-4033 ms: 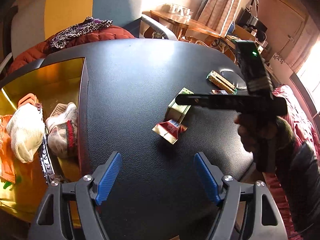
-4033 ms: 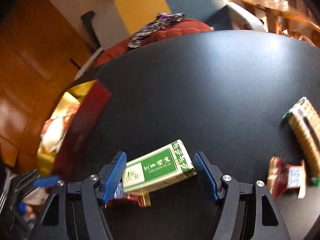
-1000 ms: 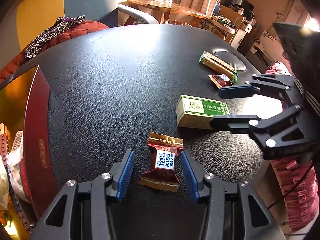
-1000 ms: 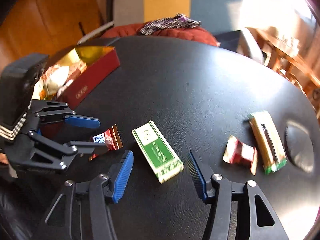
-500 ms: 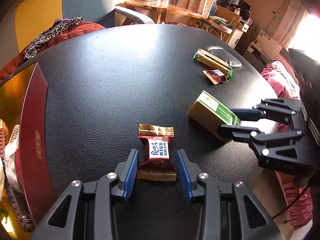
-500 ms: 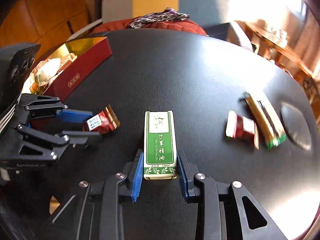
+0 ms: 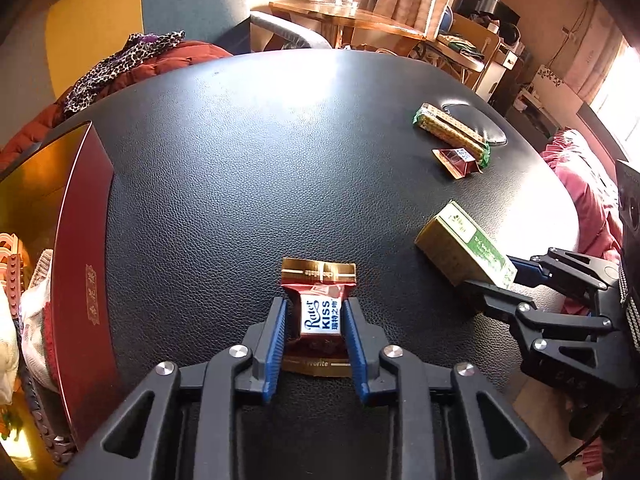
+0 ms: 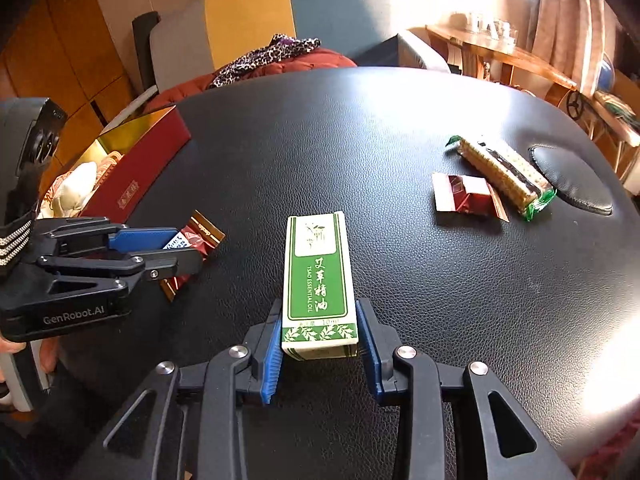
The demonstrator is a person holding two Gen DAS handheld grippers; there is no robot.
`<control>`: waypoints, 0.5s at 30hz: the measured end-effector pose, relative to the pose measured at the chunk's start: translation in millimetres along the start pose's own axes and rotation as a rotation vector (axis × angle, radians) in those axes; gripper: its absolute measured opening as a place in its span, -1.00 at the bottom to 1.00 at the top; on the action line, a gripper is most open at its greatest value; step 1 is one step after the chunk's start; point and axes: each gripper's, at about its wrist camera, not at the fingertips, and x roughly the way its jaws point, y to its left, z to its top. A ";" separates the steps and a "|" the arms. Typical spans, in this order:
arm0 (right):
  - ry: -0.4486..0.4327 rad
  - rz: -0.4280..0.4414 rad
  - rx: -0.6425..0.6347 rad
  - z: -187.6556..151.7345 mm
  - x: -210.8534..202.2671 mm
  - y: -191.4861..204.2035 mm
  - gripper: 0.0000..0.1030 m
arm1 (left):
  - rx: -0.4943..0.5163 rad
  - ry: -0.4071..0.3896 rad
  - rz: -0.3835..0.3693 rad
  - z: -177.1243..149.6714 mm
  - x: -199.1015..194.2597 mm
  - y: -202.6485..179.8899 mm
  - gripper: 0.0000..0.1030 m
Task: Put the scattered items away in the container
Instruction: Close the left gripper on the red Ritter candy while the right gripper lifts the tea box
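A red "Kiss" chocolate candy (image 7: 320, 316) lies on the black table (image 7: 240, 160), and my left gripper (image 7: 314, 308) is closing with both blue pads pressed on its sides. My right gripper (image 8: 319, 312) has a green essential-oil box (image 8: 318, 264) between its pads, which touch the box's near end while the jaws open slightly. In the left wrist view that box (image 7: 460, 248) is tilted in the right gripper (image 7: 500, 280). The red container (image 7: 80, 240) with a gold inside stands at the left, holding gloves and other items.
A second red candy (image 8: 464, 196) and a green-ended cracker pack (image 8: 500, 172) lie at the far right, beside a black oval pad (image 8: 572, 176). A chair with a red jacket (image 8: 304, 60) stands behind the table. A wooden side table is at the back right.
My left jaws closed from wide apart onto the chocolate candy. My right gripper swung round the green box, lined up with its length, and closed on its near end.
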 end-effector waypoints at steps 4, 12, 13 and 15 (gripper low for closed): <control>-0.014 0.022 0.039 0.0 -2.0 -7.6 -0.29 | -0.005 -0.010 0.011 -1.9 -0.5 -0.5 -0.47; -0.037 -0.035 0.049 -1.4 -4.0 1.2 -0.36 | -0.007 -0.042 0.022 -10.4 -9.5 -5.5 -0.51; -0.037 -0.035 0.056 -2.4 -4.7 2.7 -0.36 | -0.002 -0.046 0.019 -11.3 -11.8 -6.3 -0.51; -0.039 -0.048 0.064 -4.4 -5.5 5.6 -0.36 | -0.009 -0.055 0.007 -13.0 -18.1 -6.1 -0.51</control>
